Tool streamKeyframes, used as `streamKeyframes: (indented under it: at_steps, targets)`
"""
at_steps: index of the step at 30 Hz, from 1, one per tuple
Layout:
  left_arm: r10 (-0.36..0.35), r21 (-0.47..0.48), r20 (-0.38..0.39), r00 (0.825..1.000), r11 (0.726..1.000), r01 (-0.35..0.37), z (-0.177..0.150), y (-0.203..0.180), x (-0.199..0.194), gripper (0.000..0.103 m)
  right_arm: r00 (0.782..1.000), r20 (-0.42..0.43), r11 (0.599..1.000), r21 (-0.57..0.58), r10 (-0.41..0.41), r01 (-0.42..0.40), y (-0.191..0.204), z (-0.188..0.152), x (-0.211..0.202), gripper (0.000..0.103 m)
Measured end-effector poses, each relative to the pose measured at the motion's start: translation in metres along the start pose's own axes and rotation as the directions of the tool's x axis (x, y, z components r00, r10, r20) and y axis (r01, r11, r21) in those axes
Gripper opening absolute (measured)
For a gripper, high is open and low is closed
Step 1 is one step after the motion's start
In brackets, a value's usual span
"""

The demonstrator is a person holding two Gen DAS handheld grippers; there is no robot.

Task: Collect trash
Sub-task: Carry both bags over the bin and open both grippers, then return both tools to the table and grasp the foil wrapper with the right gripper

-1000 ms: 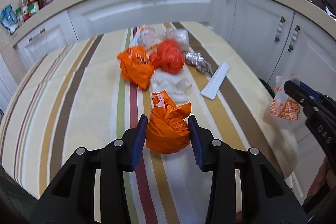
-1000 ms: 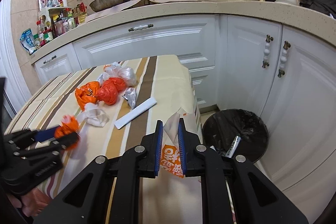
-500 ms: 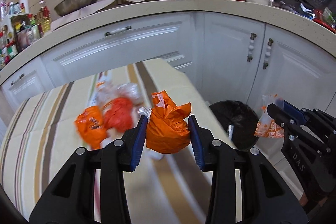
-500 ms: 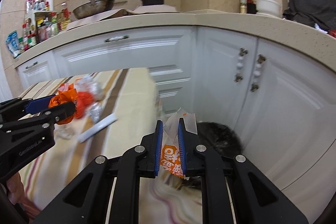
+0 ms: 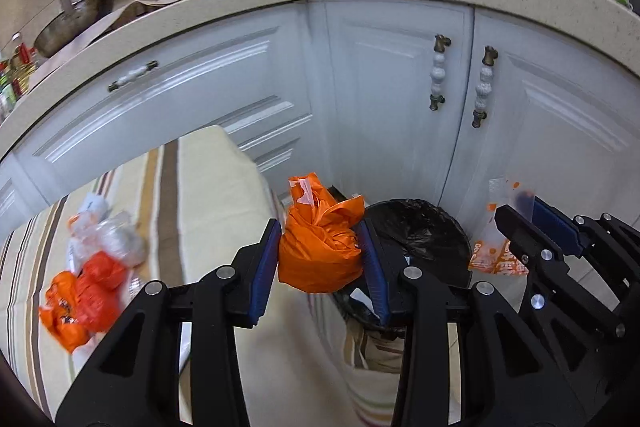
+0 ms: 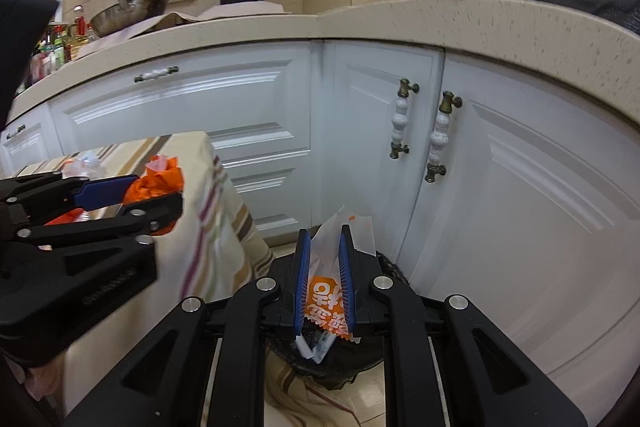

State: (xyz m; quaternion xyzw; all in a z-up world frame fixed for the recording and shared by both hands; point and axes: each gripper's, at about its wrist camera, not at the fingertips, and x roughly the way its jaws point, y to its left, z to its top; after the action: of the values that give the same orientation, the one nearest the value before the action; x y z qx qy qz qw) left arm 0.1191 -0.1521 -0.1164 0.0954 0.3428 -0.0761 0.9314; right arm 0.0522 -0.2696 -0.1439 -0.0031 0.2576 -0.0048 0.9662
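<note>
My left gripper (image 5: 320, 235) is shut on a crumpled orange plastic bag (image 5: 320, 247) and holds it in the air past the table's right edge, just left of the black-lined trash bin (image 5: 420, 239). The right gripper (image 6: 324, 239) is shut on a white paper wrapper with orange print (image 6: 326, 299), hanging over the bin (image 6: 332, 367) on the floor. From the right wrist view the left gripper (image 6: 176, 193) with its orange bag (image 6: 156, 179) shows at the left. The left wrist view catches the right gripper (image 5: 516, 215) and its wrapper (image 5: 494, 255) at the right.
More trash lies on the striped tablecloth (image 5: 192, 195): orange bags (image 5: 80, 291) and clear plastic wraps (image 5: 108, 235). White cabinet doors with knobbed handles (image 6: 404, 119) stand right behind the bin. The counter (image 6: 360, 19) above carries a wok, a pot and bottles.
Both grippers have swung right, away from the table toward the bin, each keeping its load. The bin has come into the left wrist view and sits under the right gripper now.
</note>
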Motion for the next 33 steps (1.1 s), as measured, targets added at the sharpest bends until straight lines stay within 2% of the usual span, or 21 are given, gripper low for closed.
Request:
streamKeyframes:
  at_steps: [9, 11, 13, 14, 18, 25, 33]
  targets:
    - [0.020, 0.023, -0.066, 0.998, 1.000, -0.019, 0.027, -0.034, 0.065, 0.039, 1.000, -0.023, 1.000, 0.026, -0.003, 0.003, -0.032, 0.005, 0.046, 0.015]
    - [0.027, 0.036, -0.083, 0.996, 0.999, -0.024, 0.028, -0.040, 0.080, 0.044, 1.000, -0.027, 0.999, 0.033, 0.004, -0.003, -0.038, 0.006, 0.057, 0.015]
    - [0.038, 0.039, -0.094, 0.995, 0.999, -0.034, 0.028, -0.042, 0.090, 0.053, 1.000, -0.027, 0.999, 0.038, -0.004, 0.005, -0.042, 0.005, 0.066, 0.028]
    - [0.044, 0.037, -0.096, 0.994, 0.999, -0.040, 0.028, -0.042, 0.094, 0.057, 1.000, -0.026, 0.999, 0.039, -0.009, 0.010, -0.044, 0.004, 0.069, 0.030]
    - [0.047, 0.025, -0.119, 0.992, 0.999, -0.044, 0.028, -0.037, 0.105, 0.059, 0.999, -0.035, 0.998, 0.057, -0.019, 0.021, -0.050, 0.001, 0.073, 0.033]
    - [0.020, -0.064, -0.104, 0.994, 0.998, -0.027, 0.036, -0.012, 0.086, 0.062, 0.999, -0.044, 0.997, 0.077, -0.026, 0.029, -0.047, 0.003, 0.059, 0.041]
    - [0.016, -0.100, -0.035, 0.999, 0.995, -0.020, 0.027, 0.032, 0.028, 0.063, 0.999, -0.044, 0.994, 0.111, -0.004, 0.009, -0.024, 0.007, 0.025, 0.046]
